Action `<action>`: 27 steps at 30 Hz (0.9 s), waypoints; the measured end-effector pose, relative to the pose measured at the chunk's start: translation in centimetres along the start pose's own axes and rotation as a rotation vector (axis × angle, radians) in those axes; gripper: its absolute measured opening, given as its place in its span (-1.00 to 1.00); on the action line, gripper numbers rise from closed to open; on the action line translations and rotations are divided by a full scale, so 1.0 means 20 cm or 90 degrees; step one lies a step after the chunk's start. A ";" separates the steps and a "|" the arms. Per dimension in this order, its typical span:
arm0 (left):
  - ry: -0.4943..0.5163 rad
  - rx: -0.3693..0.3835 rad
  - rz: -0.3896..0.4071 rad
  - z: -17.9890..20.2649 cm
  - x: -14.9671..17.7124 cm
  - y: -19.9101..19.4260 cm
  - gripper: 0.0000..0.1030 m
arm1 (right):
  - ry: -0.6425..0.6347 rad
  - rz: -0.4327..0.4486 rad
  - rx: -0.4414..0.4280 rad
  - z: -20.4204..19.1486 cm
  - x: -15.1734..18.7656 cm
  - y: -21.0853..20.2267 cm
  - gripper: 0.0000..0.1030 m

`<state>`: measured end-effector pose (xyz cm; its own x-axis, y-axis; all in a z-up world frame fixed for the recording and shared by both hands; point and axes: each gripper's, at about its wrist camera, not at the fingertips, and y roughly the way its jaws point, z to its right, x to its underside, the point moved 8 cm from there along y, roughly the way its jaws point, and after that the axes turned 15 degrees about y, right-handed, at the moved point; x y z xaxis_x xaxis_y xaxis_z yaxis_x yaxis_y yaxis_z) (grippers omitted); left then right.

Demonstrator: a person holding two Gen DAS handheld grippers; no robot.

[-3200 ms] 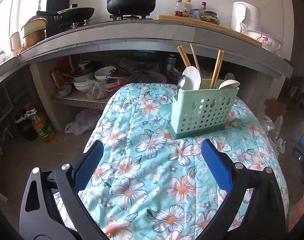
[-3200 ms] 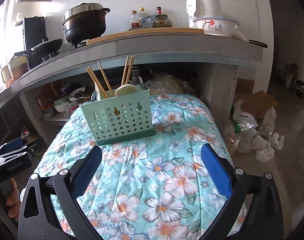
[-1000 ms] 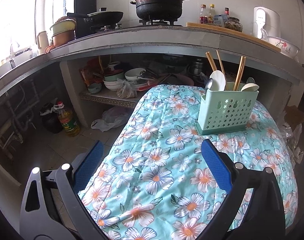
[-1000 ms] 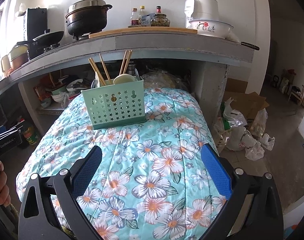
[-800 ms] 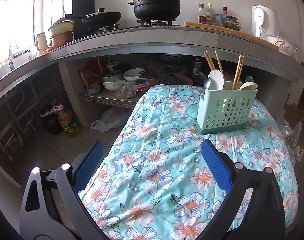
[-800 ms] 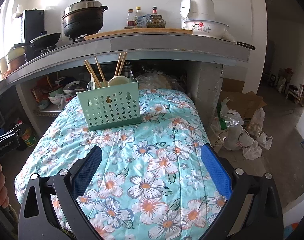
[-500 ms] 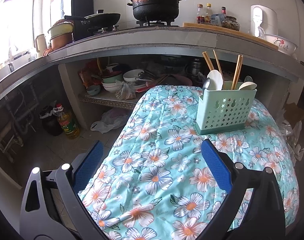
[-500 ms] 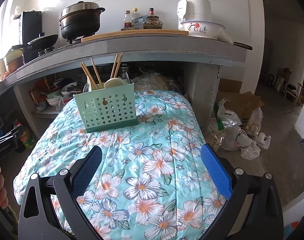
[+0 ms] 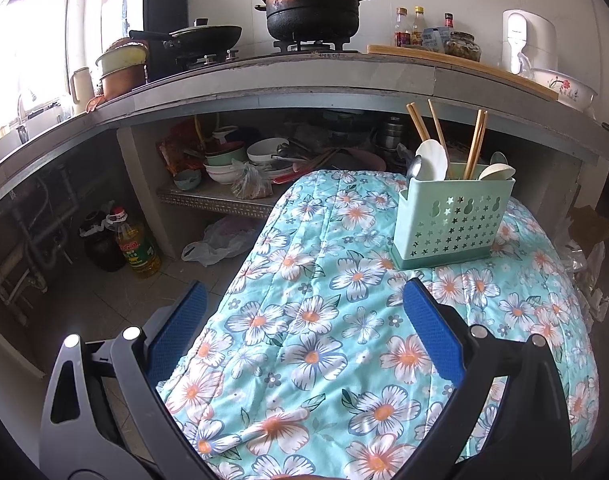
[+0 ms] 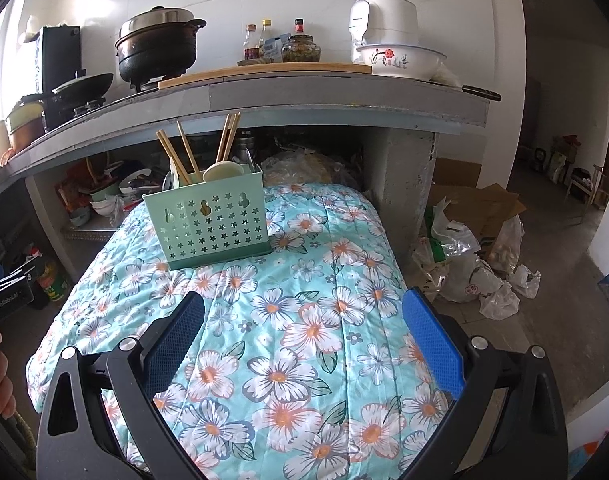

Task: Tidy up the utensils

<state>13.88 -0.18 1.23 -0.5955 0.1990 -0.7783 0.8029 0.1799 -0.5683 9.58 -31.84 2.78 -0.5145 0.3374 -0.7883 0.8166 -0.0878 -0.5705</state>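
A mint plastic caddy, its front punched with stars and gourd shapes, stands upright at the far end of a quilted floral cloth. Wooden chopsticks and pale rounded spoons stick out of it. Left gripper and right gripper hang spread wide and empty, with blue textured pads, well short of the caddy.

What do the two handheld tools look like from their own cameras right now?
Both match: the left tool and right tool have black angular frames with silver bolts and textured blue finger pads. The left tool's body, seen from the right camera, carries white "GenRobot.AI" lettering.
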 end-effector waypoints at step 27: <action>0.016 0.005 0.001 0.02 0.00 0.00 0.84 | -0.015 -0.001 -0.011 -0.04 0.01 -0.01 0.88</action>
<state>13.90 -0.53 1.12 -0.5946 0.2237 -0.7723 0.8040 0.1723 -0.5691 9.61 -31.02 2.94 -0.5213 0.3150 -0.7931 0.8205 -0.0704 -0.5673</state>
